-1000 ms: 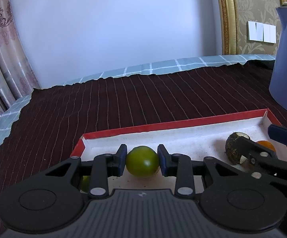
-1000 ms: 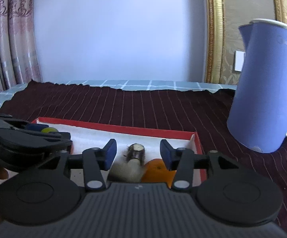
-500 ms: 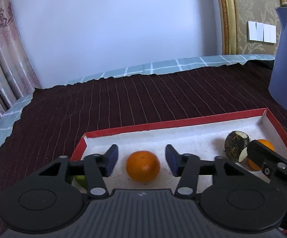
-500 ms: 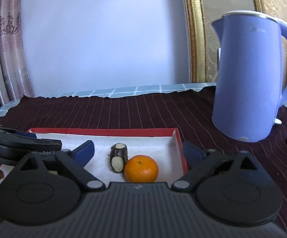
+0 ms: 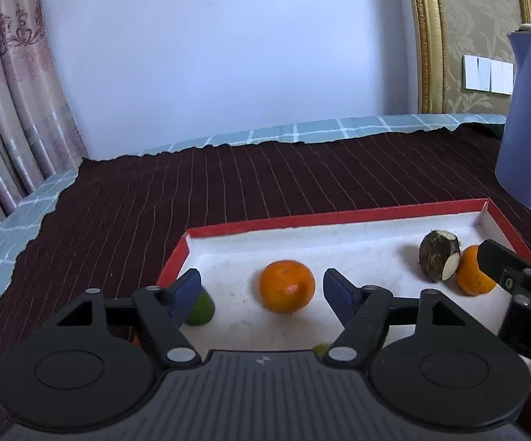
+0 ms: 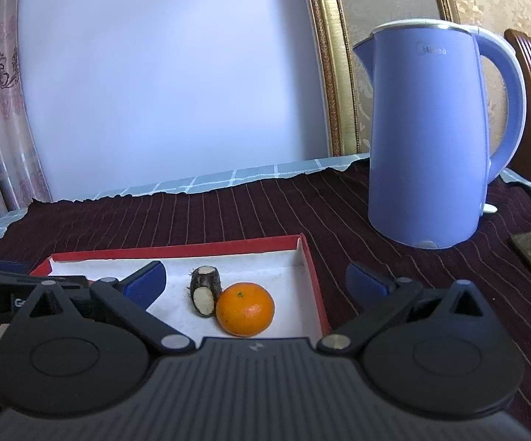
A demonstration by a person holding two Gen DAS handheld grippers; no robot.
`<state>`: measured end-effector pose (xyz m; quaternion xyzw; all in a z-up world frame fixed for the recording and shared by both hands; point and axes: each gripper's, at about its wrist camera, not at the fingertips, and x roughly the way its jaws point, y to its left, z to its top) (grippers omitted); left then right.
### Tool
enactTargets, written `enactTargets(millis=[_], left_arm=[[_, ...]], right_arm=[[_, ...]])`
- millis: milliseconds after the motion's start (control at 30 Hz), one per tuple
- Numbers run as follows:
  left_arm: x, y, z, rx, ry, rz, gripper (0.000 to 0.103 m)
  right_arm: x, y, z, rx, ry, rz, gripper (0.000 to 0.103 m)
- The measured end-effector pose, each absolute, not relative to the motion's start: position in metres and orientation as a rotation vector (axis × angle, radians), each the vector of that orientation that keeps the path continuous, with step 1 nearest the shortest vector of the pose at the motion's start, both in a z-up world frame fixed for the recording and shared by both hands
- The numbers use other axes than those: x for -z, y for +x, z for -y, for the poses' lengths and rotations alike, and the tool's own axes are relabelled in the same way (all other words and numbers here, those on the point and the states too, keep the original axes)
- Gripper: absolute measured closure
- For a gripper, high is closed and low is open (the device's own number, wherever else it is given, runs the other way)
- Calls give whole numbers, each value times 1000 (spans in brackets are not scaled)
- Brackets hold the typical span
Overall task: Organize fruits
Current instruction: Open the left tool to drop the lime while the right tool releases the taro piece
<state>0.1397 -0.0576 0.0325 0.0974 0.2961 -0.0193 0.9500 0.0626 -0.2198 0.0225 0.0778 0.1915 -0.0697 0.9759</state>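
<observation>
Both fruits have just been let go inside the red tray [image 5: 338,217]. An orange [image 5: 287,286] lies free between the left tongs [image 5: 261,290], whose jaws are still opening. A second orange [image 6: 245,308] lies between the fully spread right tongs [image 6: 256,281], touching (probably) a dark root piece [image 6: 204,290].

A shallow tray [image 5: 338,217] lies on the cloth-covered table [image 5: 228,183], with a kettle [image 6: 427,139] standing on the cloth behind its right end, apart from it. In the tray, one round fruit [image 5: 287,286] sits near the middle, another [image 5: 201,307] lies to its left by the left wall, and at the right end a cut stub [image 5: 438,259] touches a third fruit [image 5: 473,275] (the stub on its left).
</observation>
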Motion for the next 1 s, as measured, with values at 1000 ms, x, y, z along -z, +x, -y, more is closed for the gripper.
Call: enactTargets(millis=[1000], left_arm=[[-20,91,12,17,86,-610,19]], right_arm=[[-26,-3,188,137,36,-381,0]])
